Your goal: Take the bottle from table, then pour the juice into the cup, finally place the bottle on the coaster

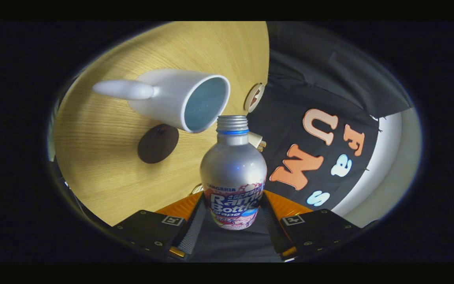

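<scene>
A silver metal bottle (pixel 233 169) with a printed label and an open threaded neck sits between my fingers, and my gripper (pixel 233 205) is shut on its lower body. The whole view is rolled sideways, so the bottle is tipped. Its mouth sits right at the rim of a white cup (pixel 172 96) with a blue inside and a long handle, standing on the wooden table (pixel 105 165). A dark round coaster (pixel 158 143) lies on the table beside the cup's base, beyond my fingers. I cannot make out any liquid flowing.
A small round wooden disc (pixel 254 97) lies at the table's edge past the cup. A pale small object (pixel 256 141) sits behind the bottle's neck. The table's edge runs just beyond the cup, with the booth's black cloth wall (pixel 321 79) behind it.
</scene>
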A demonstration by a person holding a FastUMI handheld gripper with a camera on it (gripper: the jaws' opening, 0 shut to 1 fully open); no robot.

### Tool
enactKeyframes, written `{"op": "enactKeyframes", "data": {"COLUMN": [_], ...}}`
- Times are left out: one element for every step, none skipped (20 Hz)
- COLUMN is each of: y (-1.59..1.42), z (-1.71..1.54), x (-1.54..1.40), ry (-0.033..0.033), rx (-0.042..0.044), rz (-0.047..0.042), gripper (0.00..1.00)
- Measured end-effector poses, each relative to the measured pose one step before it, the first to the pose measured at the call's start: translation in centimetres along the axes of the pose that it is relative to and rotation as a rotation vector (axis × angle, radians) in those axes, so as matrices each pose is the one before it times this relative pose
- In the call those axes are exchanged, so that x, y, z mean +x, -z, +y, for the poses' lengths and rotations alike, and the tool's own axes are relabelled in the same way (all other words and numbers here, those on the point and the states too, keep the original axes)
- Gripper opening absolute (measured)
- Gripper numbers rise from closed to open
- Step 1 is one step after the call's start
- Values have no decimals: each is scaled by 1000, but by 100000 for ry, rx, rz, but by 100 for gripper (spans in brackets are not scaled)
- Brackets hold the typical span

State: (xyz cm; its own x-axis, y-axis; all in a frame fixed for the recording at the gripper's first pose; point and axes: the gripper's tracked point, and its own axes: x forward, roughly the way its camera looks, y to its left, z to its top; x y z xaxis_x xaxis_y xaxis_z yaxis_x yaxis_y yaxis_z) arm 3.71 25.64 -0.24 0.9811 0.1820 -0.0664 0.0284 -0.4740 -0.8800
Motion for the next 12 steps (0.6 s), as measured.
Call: {"op": "enactKeyframes", "data": {"y": [-32, 54, -39, 179, -3, -35, -226, 181, 208, 308, 274, 456], "z": [55, -93, -54, 143, 363, 315, 12, 17, 29, -120, -282, -98], "x": [-13, 74, -101, -16, -91, -180, -213, -24, -92, 65, -79, 169], "ry": [-836, -181, -140, -920, -1167, -866, -30, 34, -452, 323, 722, -326], "rx": [3570, 3120, 3376, 4159, 4213, 3527, 2961, 2907, 3279, 4250, 5112, 5837], "rz": [-47, 147, 22, -108, -193, -383, -904, -387, -11, -178, -430, -337], "gripper": [75, 75, 75, 75, 75, 75, 75, 75, 75, 76, 76, 75]}}
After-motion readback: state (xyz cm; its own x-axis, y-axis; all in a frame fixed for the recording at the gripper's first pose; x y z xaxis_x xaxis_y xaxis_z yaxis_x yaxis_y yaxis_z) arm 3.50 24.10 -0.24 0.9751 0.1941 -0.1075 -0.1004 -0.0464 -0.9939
